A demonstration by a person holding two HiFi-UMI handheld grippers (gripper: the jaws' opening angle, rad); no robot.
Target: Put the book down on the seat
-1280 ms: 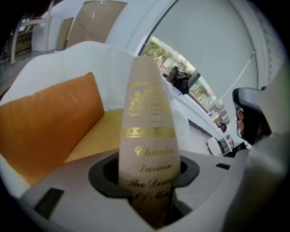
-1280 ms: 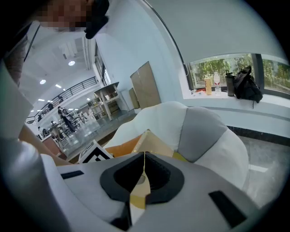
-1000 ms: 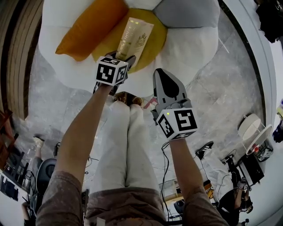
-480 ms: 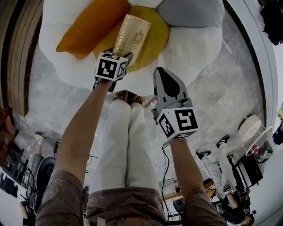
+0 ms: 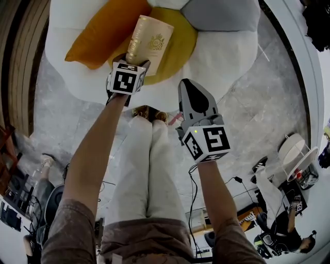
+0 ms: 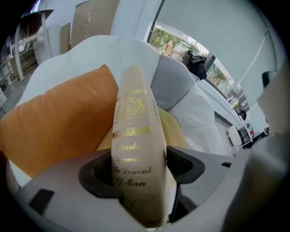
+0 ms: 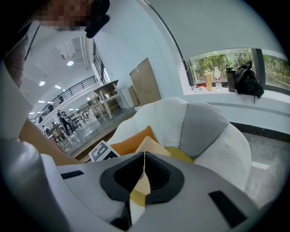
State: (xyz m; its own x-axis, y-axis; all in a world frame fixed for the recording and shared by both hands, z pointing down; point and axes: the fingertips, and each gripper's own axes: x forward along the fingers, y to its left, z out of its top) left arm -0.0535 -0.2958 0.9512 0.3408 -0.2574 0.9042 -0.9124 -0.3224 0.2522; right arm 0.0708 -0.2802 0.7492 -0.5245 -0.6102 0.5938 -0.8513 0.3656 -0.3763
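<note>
A cream book (image 5: pixel 148 38) with gold print lies slanted on the yellow seat (image 5: pixel 180 44) of a white flower-shaped chair. Its lower end sits between the jaws of my left gripper (image 5: pixel 133 60). In the left gripper view the book's spine (image 6: pixel 136 136) stands upright between the dark pads. The jaws are opening, and a thin dark gap shows on the book's right side. My right gripper (image 5: pixel 190 87) hovers shut and empty in front of the chair, right of the book. In its own view the right gripper (image 7: pixel 144 159) shows its jaws meeting in one line.
An orange cushion (image 5: pixel 100 31) leans on the seat left of the book, and a grey cushion (image 5: pixel 221 13) is at the back right. White petals (image 5: pixel 227 51) ring the seat. The person's legs (image 5: pixel 149 170) stand below, on a grey floor (image 5: pixel 263 103) with cables and gear.
The book's far end has swung left and it now lies lower on the yellow seat. The left gripper shifted slightly left with it. The right gripper stayed put.
</note>
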